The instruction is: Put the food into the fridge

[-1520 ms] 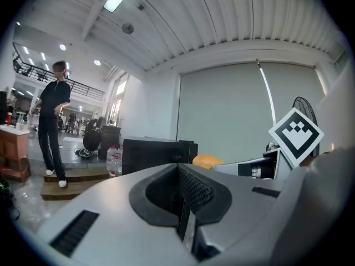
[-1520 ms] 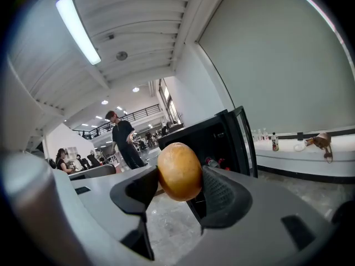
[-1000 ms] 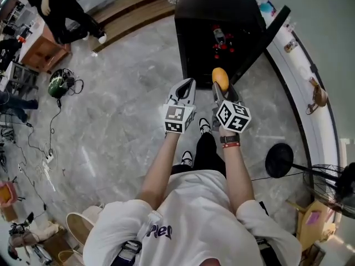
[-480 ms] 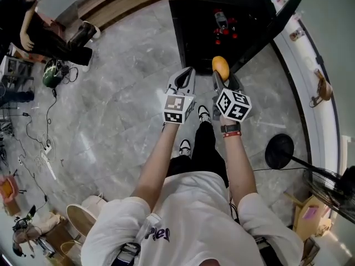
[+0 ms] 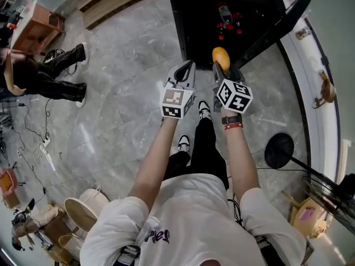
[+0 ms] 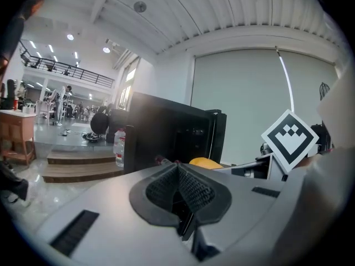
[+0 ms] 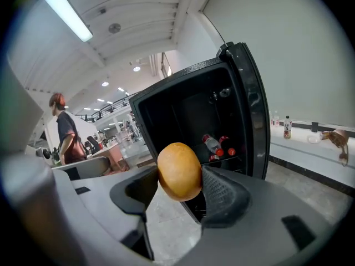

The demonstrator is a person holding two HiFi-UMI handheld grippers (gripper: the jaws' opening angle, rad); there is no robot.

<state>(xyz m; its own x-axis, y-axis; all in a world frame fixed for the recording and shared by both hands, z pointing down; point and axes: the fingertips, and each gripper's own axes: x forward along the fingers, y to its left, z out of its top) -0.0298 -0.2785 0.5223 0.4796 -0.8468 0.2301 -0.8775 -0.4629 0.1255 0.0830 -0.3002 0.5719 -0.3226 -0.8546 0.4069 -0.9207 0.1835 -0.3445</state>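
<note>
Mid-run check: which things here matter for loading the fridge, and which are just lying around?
Job: golden round bun, clamped in the right gripper; black fridge, door open.
Lying about: red-capped bottles already inside; clear plastic water bottle beside the fridge; round black stand base.

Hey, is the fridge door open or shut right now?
Open. The fridge door stands swung aside, and bottles show in the dark space behind it.

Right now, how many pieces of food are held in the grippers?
1. A round orange-brown food item is clamped in the jaws of the right gripper, before the open fridge. The left gripper is shut and empty. Nothing seems hidden.
</note>
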